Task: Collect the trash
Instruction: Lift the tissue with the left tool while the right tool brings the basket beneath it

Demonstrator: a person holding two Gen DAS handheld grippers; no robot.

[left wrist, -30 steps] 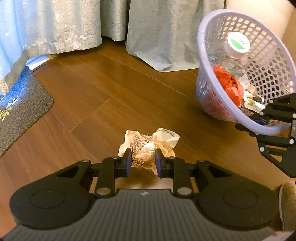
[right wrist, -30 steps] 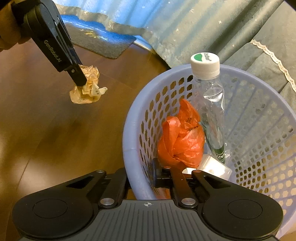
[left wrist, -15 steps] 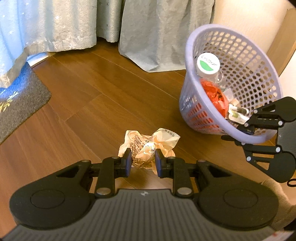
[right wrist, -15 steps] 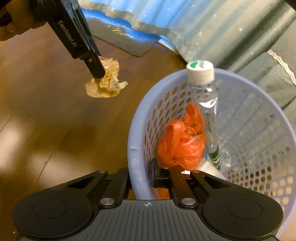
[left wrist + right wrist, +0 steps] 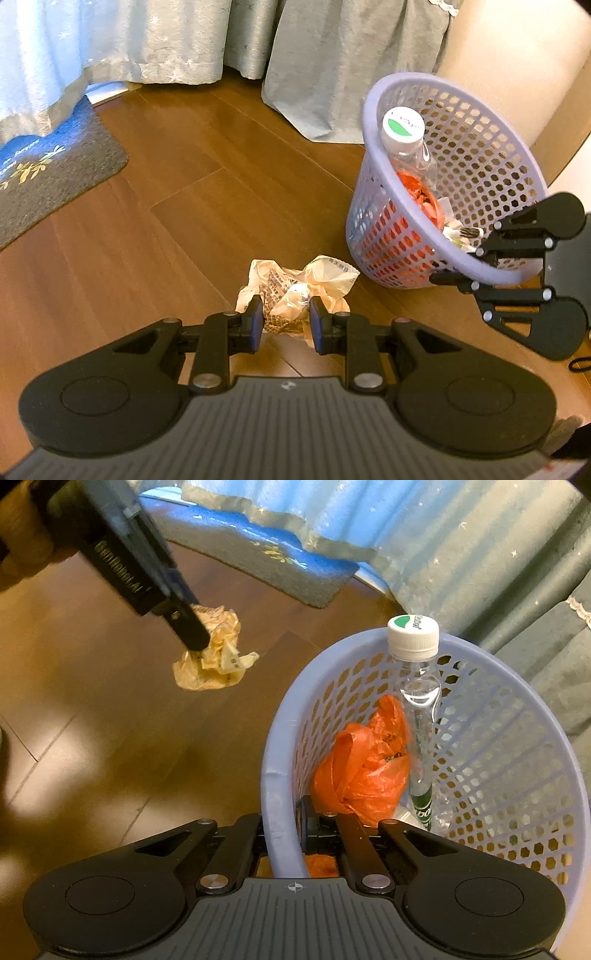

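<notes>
Only right wrist shows hand (image 5: 22,554) — bottle (image 5: 419,716) label.

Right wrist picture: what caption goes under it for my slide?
Right tool grips the lavender basket's rim; left tool carries a crumpled wrapper.

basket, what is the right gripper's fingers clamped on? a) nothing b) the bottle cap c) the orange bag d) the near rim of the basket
d: in the right wrist view the right gripper has one finger outside and one inside the wall of the lavender basket, pinching its near rim, while the bottle and orange bag sit loose inside.
</notes>
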